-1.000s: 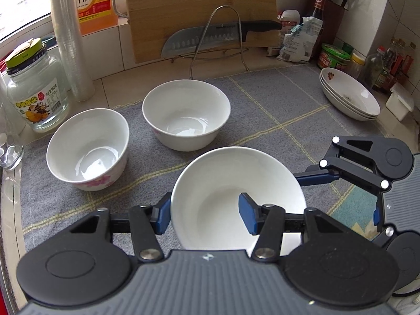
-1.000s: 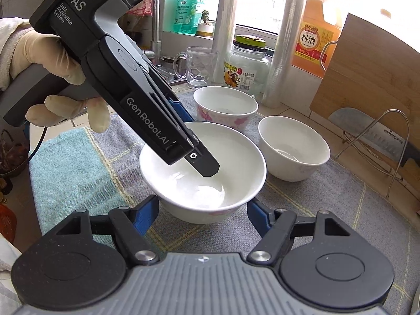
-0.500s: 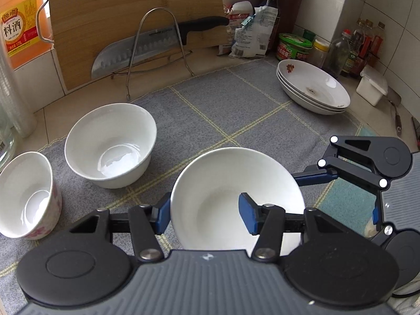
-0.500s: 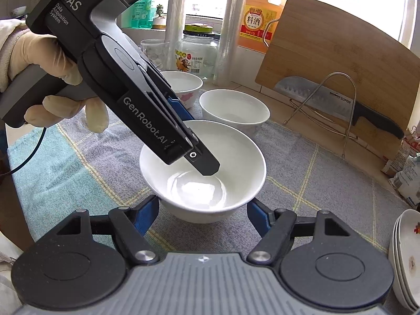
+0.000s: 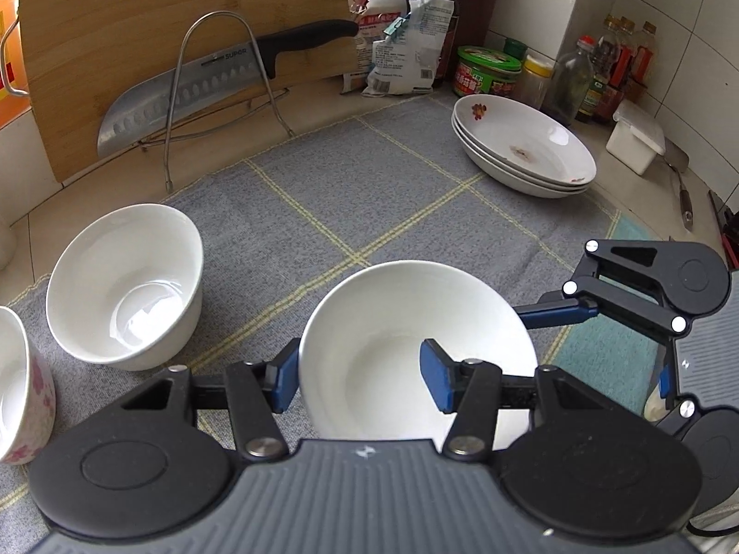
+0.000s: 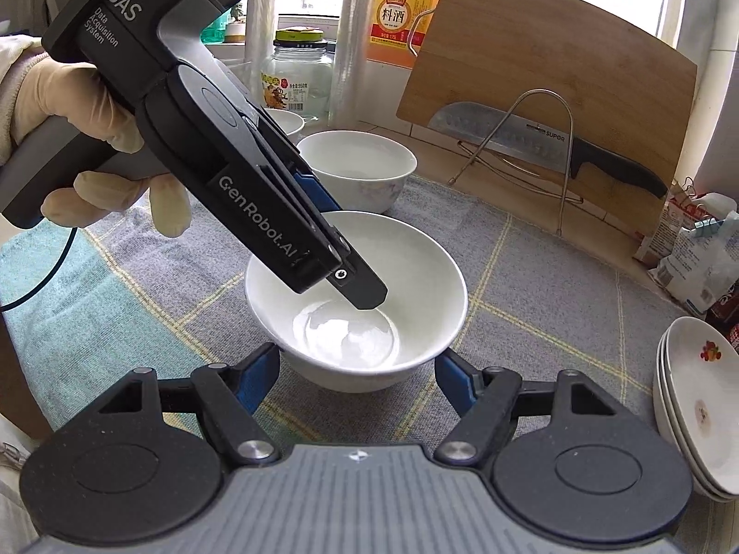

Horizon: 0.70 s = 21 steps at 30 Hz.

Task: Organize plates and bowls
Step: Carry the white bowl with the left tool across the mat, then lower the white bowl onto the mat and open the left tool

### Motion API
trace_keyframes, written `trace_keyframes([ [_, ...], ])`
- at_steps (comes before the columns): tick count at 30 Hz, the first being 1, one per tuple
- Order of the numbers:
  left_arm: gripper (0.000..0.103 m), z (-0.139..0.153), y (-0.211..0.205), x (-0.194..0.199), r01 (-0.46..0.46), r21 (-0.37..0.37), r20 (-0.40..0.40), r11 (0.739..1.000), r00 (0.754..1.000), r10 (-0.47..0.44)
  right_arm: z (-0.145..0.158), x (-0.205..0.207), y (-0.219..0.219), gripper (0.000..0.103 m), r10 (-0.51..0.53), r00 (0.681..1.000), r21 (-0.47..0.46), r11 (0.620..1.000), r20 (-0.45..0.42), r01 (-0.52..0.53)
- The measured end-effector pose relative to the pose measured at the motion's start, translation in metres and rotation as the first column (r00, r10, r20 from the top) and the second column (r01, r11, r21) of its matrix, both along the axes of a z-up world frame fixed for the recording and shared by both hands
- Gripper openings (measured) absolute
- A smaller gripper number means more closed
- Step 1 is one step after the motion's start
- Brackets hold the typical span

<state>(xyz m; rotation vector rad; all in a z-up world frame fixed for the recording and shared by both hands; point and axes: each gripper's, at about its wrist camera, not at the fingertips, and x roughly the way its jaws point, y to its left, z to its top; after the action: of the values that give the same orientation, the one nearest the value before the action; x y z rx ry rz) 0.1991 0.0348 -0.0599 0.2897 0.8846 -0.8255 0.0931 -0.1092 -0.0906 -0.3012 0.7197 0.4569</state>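
Observation:
A white bowl (image 5: pixel 397 346) hangs over the grey mat (image 5: pixel 369 194), held from two sides. My left gripper (image 5: pixel 360 381) is shut on its near rim, one pad outside and one inside; that inner finger (image 6: pixel 365 288) shows in the right wrist view. My right gripper (image 6: pixel 355 378) is shut on the bowl's (image 6: pixel 355 323) lower body, a pad pressing on each side. One of its fingers (image 5: pixel 559 313) shows at the bowl's right. A plain white bowl (image 5: pixel 124 286) and a flowered bowl (image 5: pixel 18 383) stand to the left. Three stacked plates (image 5: pixel 522 152) sit at the far right.
A cleaver (image 5: pixel 221 87) rests on a wire rack against a bamboo cutting board (image 5: pixel 161 23) at the back. Bottles and jars (image 5: pixel 577 69) crowd the back right corner. A glass jar (image 6: pixel 295 78) and an orange bottle (image 6: pixel 397 14) stand by the window. A gloved hand (image 6: pixel 69 106) holds the left gripper.
Both grippers have carried the white bowl to the right across the mat. The two other bowls have drifted to the left of the views, and the plate stack has come nearer. Neither grip has changed.

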Motion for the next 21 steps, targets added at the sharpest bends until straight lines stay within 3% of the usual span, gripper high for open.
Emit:
trace_keyframes([
  [14,0.056,-0.0058,-0.0047,0.002,-0.009,-0.014,-0.008,1.0,1.0,0.008,-0.0042,0.0036,-0.0078,0.078,-0.03,0.999,0.007,1.0,-0.02,0.03],
  [17,0.073,-0.0039,-0.0037,-0.001,0.001,-0.034,0.003,0.999,1.0,-0.001,-0.0047,0.0035,-0.0065,0.079,-0.029,0.999,0.003,1.0,-0.018,0.029],
  [18,0.085,-0.0028,-0.004,-0.0027,-0.001,-0.034,0.02,0.999,1.0,0.002,-0.0048,0.0037,-0.0062,0.081,-0.024,1.0,0.002,1.0,-0.019,0.024],
  [21,0.089,0.0007,-0.0043,-0.0073,0.004,-0.032,0.066,0.999,0.998,-0.002,-0.0045,0.0041,-0.0068,0.086,-0.022,1.0,0.006,1.0,-0.012,0.022],
])
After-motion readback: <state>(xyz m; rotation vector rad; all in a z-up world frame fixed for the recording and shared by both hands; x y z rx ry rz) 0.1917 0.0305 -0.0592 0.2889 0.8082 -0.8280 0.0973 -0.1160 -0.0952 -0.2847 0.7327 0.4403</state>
